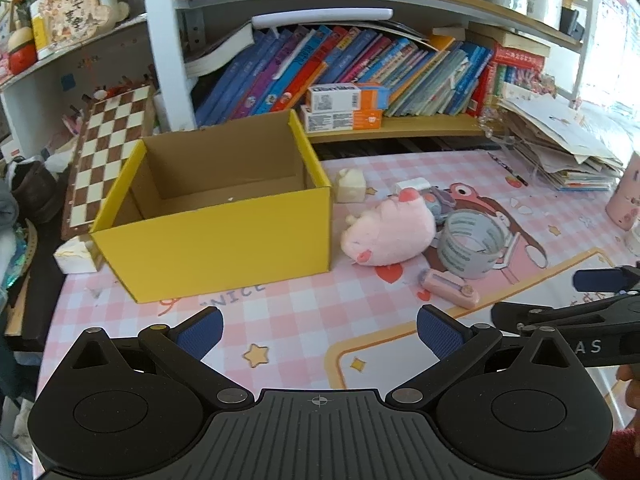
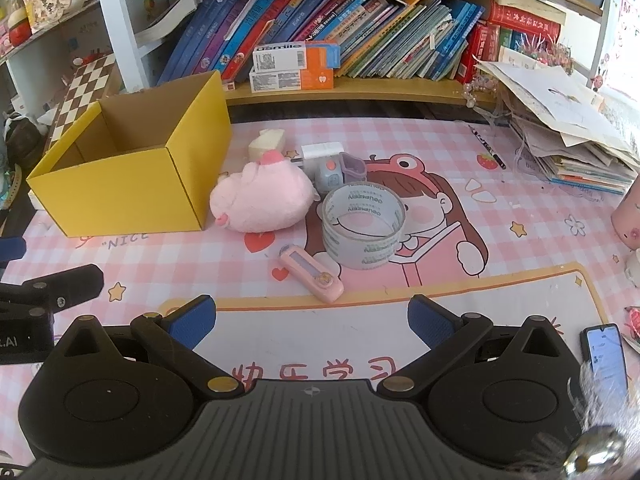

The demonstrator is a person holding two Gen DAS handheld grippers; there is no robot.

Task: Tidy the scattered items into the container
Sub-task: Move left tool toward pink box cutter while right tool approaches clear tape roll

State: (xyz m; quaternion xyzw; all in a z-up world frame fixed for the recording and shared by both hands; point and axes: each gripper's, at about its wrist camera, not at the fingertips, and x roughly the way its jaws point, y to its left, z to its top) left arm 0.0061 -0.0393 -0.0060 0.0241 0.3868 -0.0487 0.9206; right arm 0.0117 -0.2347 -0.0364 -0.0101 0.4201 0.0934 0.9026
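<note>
Yellow cardboard box (image 2: 132, 152) sits open-topped on the counter (image 2: 480, 280), a pink checked mat w/ cartoon print; box inside is plain brown card, only part of its floor shows. Just right of the box: pink plush pig (image 2: 262, 198), soft, lying on its side, touching or nearly touching the box wall, can't tell which. Behind the pig, partly hidden: cream cheese-shaped block (image 2: 267, 144), white rectangular piece (image 2: 322, 151), small blue-grey gadget w/ orange button (image 2: 330, 174), exact shapes hard to make out. Right of the pig: clear tape roll (image 2: 363, 224), standing on its rim, printed lettering. In front of the roll: flat pink oblong item (image 2: 311, 278) w/ a window strip, type unclear.

Left gripper (image 1: 320, 334) is spread wide, blue ribbed pads, nothing between. Right gripper (image 2: 312, 322) likewise spread, holding nothing; phone (image 2: 604, 354) at its right is cut off by the gripper body.
</note>
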